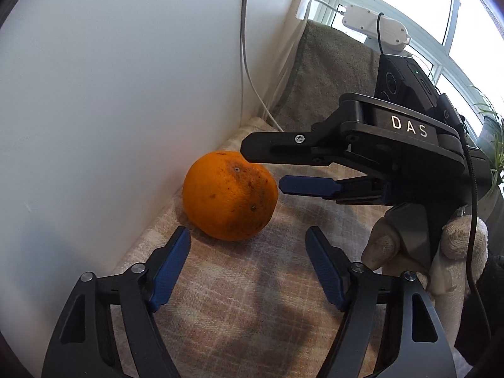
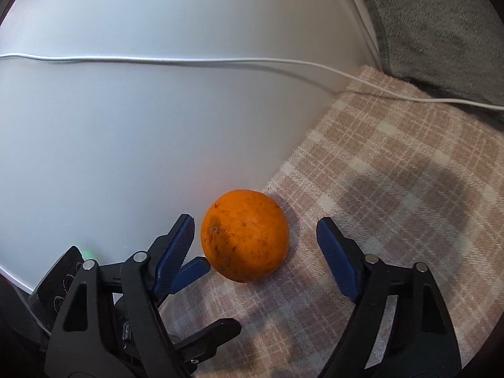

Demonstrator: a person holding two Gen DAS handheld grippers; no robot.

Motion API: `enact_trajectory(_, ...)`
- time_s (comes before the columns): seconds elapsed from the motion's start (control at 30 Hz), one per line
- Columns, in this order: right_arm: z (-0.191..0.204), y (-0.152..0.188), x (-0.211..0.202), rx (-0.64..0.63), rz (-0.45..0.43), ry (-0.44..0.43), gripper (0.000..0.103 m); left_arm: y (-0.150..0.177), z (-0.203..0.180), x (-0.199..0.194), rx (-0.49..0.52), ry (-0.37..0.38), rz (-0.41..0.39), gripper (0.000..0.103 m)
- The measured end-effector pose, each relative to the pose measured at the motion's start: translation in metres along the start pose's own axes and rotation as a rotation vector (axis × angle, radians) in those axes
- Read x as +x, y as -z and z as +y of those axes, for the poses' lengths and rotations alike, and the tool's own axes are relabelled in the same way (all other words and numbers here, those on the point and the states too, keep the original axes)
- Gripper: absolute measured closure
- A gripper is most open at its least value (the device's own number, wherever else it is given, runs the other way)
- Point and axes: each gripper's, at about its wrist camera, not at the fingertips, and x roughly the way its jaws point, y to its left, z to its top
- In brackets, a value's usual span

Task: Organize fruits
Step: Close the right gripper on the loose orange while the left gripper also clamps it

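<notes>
An orange (image 1: 230, 195) with dark spots lies on a plaid cloth (image 1: 245, 289) against a white wall. My left gripper (image 1: 247, 236) is open, just short of the orange. My right gripper (image 1: 261, 170) reaches in from the right, open, its upper finger over the orange's top and its blue pad beside it. In the right wrist view the orange (image 2: 245, 236) lies between the open fingers of my right gripper (image 2: 255, 230), not gripped. The left gripper's fingers (image 2: 192, 271) show at the lower left there.
A white wall (image 1: 110, 94) stands close on the left with a white cable (image 2: 220, 60) along it. A grey cushion (image 1: 330, 72) lies behind the cloth. A white power strip (image 1: 375, 22) sits by the window. A gloved hand (image 1: 456, 245) holds the right gripper.
</notes>
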Motion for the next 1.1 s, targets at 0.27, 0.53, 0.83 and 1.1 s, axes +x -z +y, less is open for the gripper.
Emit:
enact_trajectory(0.27, -0.006, 0.001, 0.014, 0.017, 0.020, -0.032, 0.029, -0.009, -0.005, 0.013, 0.023, -0.023, 0.030, 0.039)
enact_trajectory(0.53, -0.008, 0.003, 0.033, 0.018, 0.029, -0.033, 0.040, -0.017, -0.005, 0.021, 0.028, -0.037, 0.027, 0.044)
enact_trajectory(0.83, -0.005, 0.017, 0.029, -0.002, 0.004, -0.017, 0.043, -0.011, 0.000, 0.013, 0.036, -0.021, 0.012, 0.051)
enact_trajectory(1.1, 0.001, 0.042, 0.010, -0.023, -0.027, -0.009, 0.045, 0.000, -0.010, -0.007, 0.069, -0.013, -0.016, 0.053)
